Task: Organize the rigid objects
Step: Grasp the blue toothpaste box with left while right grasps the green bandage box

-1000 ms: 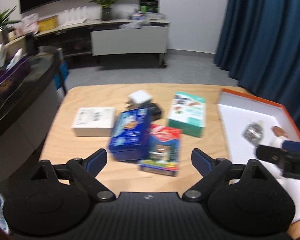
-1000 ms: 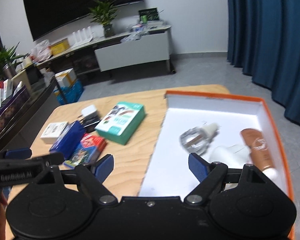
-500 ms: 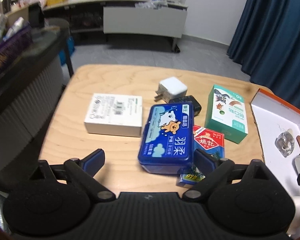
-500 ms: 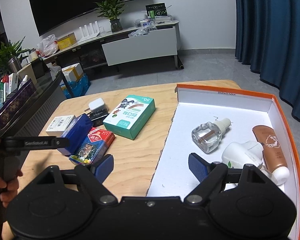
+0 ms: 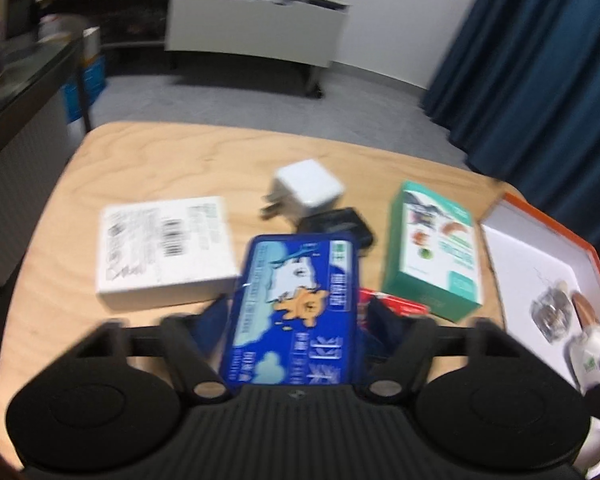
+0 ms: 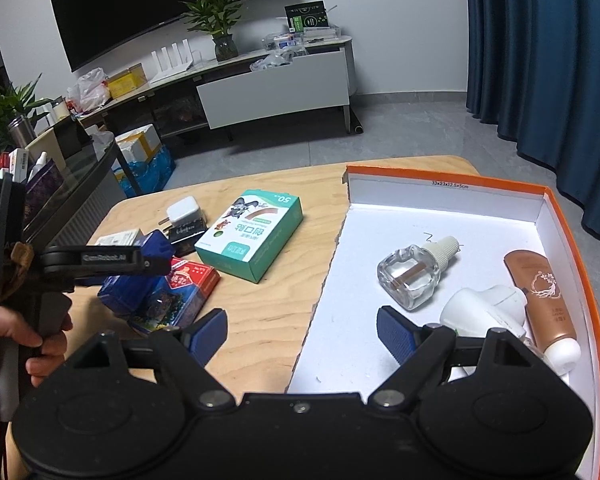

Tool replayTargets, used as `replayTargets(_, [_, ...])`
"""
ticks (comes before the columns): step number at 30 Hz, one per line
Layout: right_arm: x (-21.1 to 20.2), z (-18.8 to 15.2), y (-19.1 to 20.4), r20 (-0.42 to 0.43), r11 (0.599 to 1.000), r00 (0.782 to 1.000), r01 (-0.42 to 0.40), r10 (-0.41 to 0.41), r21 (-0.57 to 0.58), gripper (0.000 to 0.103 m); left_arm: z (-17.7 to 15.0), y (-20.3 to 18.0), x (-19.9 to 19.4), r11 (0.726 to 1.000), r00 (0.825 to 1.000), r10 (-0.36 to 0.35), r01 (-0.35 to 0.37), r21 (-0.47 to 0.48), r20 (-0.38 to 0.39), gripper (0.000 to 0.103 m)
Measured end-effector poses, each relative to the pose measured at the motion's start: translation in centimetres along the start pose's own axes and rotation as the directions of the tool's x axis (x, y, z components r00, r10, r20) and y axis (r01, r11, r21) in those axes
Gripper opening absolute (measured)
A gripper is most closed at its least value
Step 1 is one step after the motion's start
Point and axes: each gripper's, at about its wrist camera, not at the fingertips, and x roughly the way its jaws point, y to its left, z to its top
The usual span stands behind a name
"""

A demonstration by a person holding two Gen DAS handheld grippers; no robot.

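A blue tin [image 5: 296, 300] lies on the wooden table, partly over a red card pack [image 5: 396, 306]. My left gripper [image 5: 296, 312] straddles the tin and its jaws are closing. The left pad sits at the tin's side, and a thin gap shows at the right pad. In the right wrist view a hand holds that left gripper [image 6: 156, 248] over the blue tin [image 6: 120, 288]. My right gripper [image 6: 300, 328] hangs open and empty over the near edge of the orange tray [image 6: 448, 178].
Around the tin lie a white box [image 5: 164, 248], a white charger [image 5: 308, 190], a black adapter [image 5: 336, 222] and a green box [image 5: 436, 248]. The tray holds a clear bottle [image 6: 412, 276], a white device [image 6: 484, 308] and a brown tube [image 6: 540, 300].
My left gripper moved forward and down onto the blue tin, and its jaws came in from wide apart to either side of it. The right gripper stayed put.
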Motion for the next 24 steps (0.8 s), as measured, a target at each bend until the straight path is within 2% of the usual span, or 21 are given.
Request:
replayTargets(2, [0.3,0.1,0.3,-0.006,1.0,1.0,0.0,0.0,-0.002,0.096,-0.3,0.1,-0.5,1.0,1.0,-0.027,0.027,-0.003,0.015,0.063])
replayTargets(6, [1.2,0.7,1.1,-0.014,1.0,1.0,-0.016,0.016,-0.005,0.096,-1.4,0.3,-2.6,1.0,0.998,0.011,-0.011,-0.001,0.056,0.063])
replayTargets(11, [4.4,2.7,2.7,-0.059,0.996,0.996,-0.071,0.074,0.062,0.096,-2.3,0.3,-5.8,0.991,0.985,0.112,-0.12,0.06,0.129,0.063])
replayTargets(13, [5.9,3.7,3.6,-0.076,0.992,0.993,-0.08,0.087,0.098,0.096,-2.6,0.7,-6.7,0.985,0.977,0.152,-0.162,0.057,0.148,0.063])
replayTargets(15, [7.3,4.6,4.7,-0.088,0.99,0.992,-0.074,0.086,0.123,0.096,-2.8,1.3,-7.4,0.986,0.976,0.155,-0.163,0.037,0.152,0.063])
replayTargets(18, [9.5,5.9,6.0,-0.107,0.988,0.993,-0.029,0.045,0.148,0.096,-3.1,1.6,-8.0,0.981,0.969,0.177,-0.187,0.044,0.172,0.063])
replayTargets(20, [10.9,6.6,6.9,-0.124,0.988,0.992,0.031,-0.012,0.15,0.096,-3.2,1.9,-8.3,0.981,0.967,0.18,-0.189,0.038,0.178,0.063])
replayTargets(24, [13.9,7.3,7.7,-0.163,0.985,0.982,0.121,-0.1,0.127,0.096,-3.1,1.9,-8.3,0.981,0.966,0.178,-0.189,0.042,0.189,0.063])
